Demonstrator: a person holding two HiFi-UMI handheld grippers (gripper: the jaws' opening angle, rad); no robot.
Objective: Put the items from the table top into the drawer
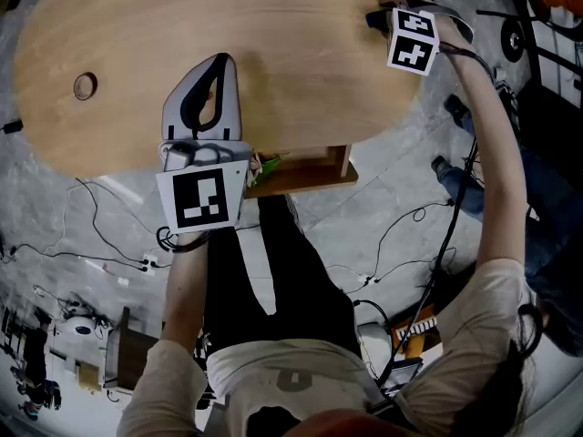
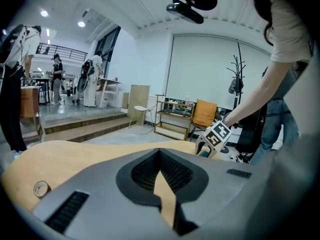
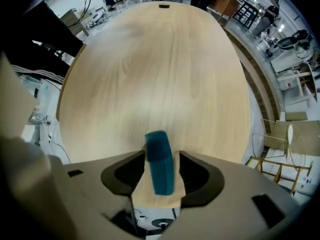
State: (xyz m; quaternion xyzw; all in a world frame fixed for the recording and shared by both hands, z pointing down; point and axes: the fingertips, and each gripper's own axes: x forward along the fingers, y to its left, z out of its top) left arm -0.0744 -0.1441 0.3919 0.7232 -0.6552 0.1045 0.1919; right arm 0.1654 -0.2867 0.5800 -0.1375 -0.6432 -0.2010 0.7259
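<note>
Pale oval counter (image 1: 301,53) over a cable-strewn grey floor (image 1: 383,198). Left gripper (image 1: 220,59), jaws pressed together, half hides the drawer (image 1: 310,173). Right gripper (image 3: 161,153) jaws stand spread around a blurry blue thing (image 3: 160,166).

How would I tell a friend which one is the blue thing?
Find the big oval wooden table. At its edge a short ribbed bar lies between the open jaws of the right gripper. It alone is blue; the only other item is a small round disc.
</note>
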